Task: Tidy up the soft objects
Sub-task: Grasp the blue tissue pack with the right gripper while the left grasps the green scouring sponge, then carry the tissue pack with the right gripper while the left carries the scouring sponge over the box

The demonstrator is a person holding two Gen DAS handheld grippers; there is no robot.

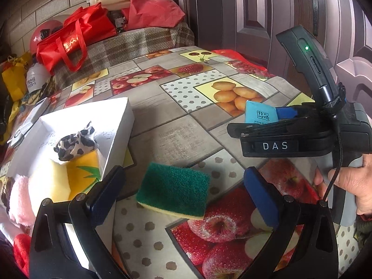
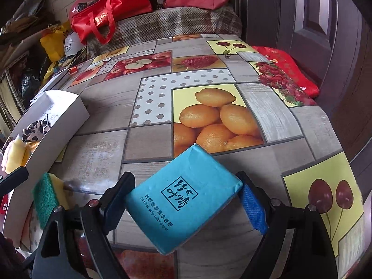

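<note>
A green-topped yellow sponge [image 1: 173, 189] lies flat on the fruit-print tablecloth [image 1: 176, 125], just ahead of my left gripper [image 1: 183, 174]. That gripper is open, with its blue pads wide on either side and not touching the sponge. My right gripper [image 2: 184, 186] is shut on a blue tissue pack [image 2: 186, 200], held tilted above the table. The pack [image 1: 260, 115] also shows in the left wrist view. At the left, a white box [image 1: 116, 125] holds a cow-print cloth [image 1: 74, 144], a yellow and white sponge [image 1: 58, 181] and a pink towel [image 1: 21, 200].
Beyond the table, red bags [image 1: 69, 39] sit on a plaid cushion [image 1: 139, 41]. A dark door [image 1: 244, 11] stands at the back right. A red cloth [image 2: 290, 67] hangs off the table's right edge. A person's hand [image 1: 346, 186] grips the right tool's handle.
</note>
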